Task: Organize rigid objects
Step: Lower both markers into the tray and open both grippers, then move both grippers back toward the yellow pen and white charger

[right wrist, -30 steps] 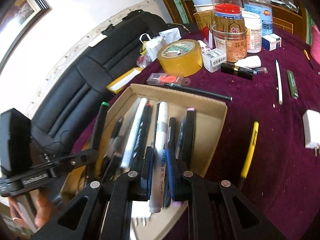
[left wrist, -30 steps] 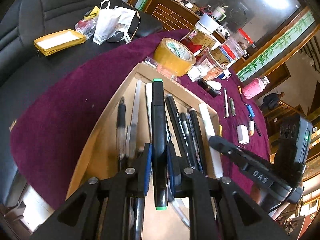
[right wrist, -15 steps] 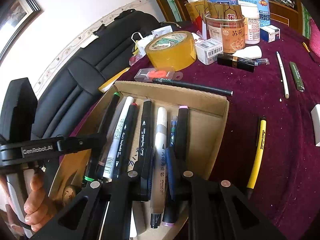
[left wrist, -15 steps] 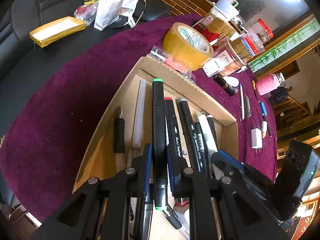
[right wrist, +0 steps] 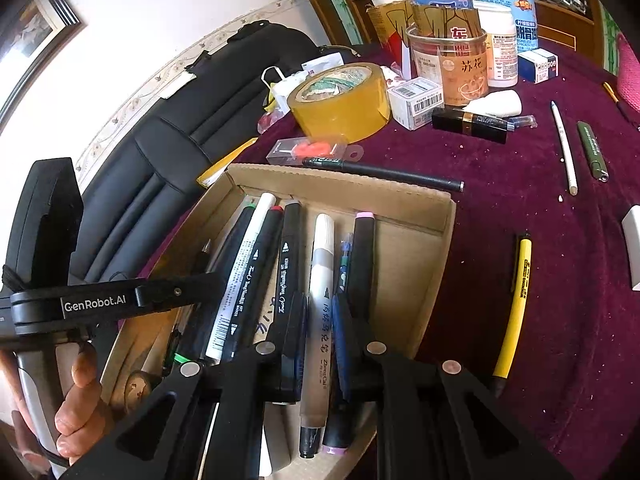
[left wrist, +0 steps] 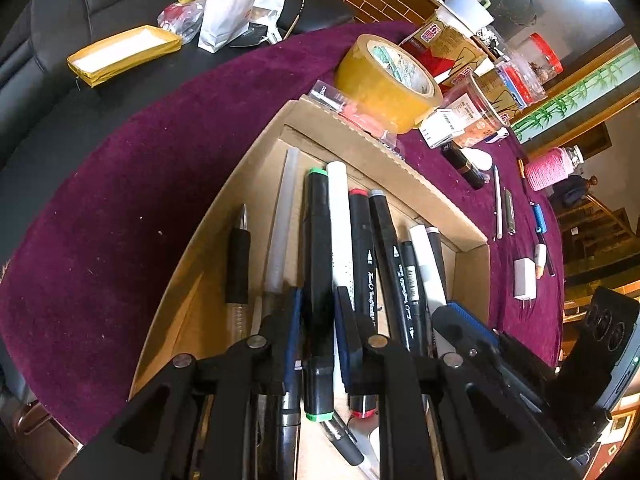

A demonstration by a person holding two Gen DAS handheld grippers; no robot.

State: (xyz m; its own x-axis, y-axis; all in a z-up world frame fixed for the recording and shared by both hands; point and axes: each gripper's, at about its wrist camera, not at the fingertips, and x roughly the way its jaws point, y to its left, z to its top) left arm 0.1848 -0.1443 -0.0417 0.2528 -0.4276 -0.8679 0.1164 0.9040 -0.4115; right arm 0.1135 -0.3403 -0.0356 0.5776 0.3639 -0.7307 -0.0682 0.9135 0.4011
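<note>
Purple velvet cloth (right wrist: 520,208) covers the cluttered worktop, and a shallow brown cardboard box (left wrist: 400,172) near its edge holds a row of markers and pens. The left hand-held gripper (left wrist: 316,312) is clamped on a black green-capped marker (left wrist: 318,248), low in the box beside a white marker. The right hand-held gripper (right wrist: 322,320) is clamped on a white marker with a grey label (right wrist: 322,280), also down among the row.

Judging from how tightly the pens lie, letting go unevenly could roll either marker across its neighbours or leave it lying askew on top. The two grippers work close together over the same box, so a sideways shift could knock one against the other or drag the light box along the cloth. A yellow pen (right wrist: 516,304) and other loose pens outside the box are not yet sorted.

Both grippers' bodies hide the markers' near ends and the box's near wall; whether the held markers rest on the box floor cannot be told.
</note>
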